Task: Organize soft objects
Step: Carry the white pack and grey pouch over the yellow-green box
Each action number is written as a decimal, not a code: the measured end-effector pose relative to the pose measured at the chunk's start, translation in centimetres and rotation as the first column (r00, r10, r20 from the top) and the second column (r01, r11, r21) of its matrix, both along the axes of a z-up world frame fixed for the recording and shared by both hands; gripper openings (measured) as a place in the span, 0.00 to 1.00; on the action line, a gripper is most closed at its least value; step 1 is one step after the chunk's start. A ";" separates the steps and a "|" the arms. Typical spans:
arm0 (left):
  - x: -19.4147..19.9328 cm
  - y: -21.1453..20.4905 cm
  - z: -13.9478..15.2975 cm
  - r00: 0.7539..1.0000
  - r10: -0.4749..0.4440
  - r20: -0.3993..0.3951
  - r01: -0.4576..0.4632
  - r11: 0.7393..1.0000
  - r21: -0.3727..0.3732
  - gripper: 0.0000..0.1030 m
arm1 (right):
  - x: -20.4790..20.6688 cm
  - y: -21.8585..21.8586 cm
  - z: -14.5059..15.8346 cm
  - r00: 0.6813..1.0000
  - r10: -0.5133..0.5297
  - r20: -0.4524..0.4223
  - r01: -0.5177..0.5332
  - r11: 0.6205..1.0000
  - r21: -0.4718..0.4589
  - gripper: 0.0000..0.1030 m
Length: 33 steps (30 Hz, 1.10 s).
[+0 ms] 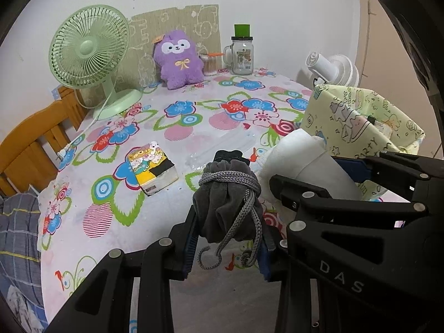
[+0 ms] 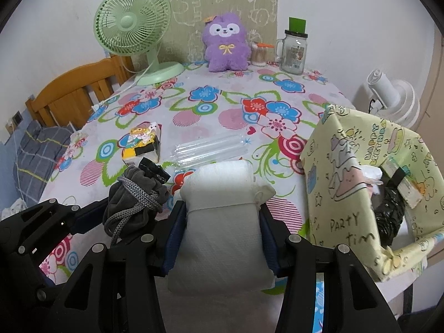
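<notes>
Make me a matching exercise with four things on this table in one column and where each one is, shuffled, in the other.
Things:
1. grey drawstring pouch
2. white padded pack
3. purple plush toy
4. glass mug jar

Places:
A. propped against the cardboard at the back of the table
B. between the jaws of the right gripper
C. at the back, right of the cotton swab tub
D. between the jaws of the left gripper

Pairs: 1-D, 2-B, 3-A, 4-C
</notes>
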<state>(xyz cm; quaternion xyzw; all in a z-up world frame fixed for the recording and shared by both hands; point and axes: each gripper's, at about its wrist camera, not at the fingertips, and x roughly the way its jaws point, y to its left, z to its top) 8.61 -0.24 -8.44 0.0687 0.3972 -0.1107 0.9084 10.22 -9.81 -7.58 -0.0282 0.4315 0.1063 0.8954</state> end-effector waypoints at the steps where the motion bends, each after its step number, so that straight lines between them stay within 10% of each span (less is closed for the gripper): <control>1: -0.2 -0.1 0.2 1.000 0.000 0.005 0.000 1.000 0.002 0.35 | -0.2 -0.1 0.2 1.000 0.000 0.005 0.000 1.000 0.001 0.52; 33: -3.1 -3.0 6.4 0.994 -0.012 0.111 0.010 1.000 0.017 0.35 | -3.0 -3.3 6.8 0.994 -0.019 0.112 0.016 1.000 0.026 0.52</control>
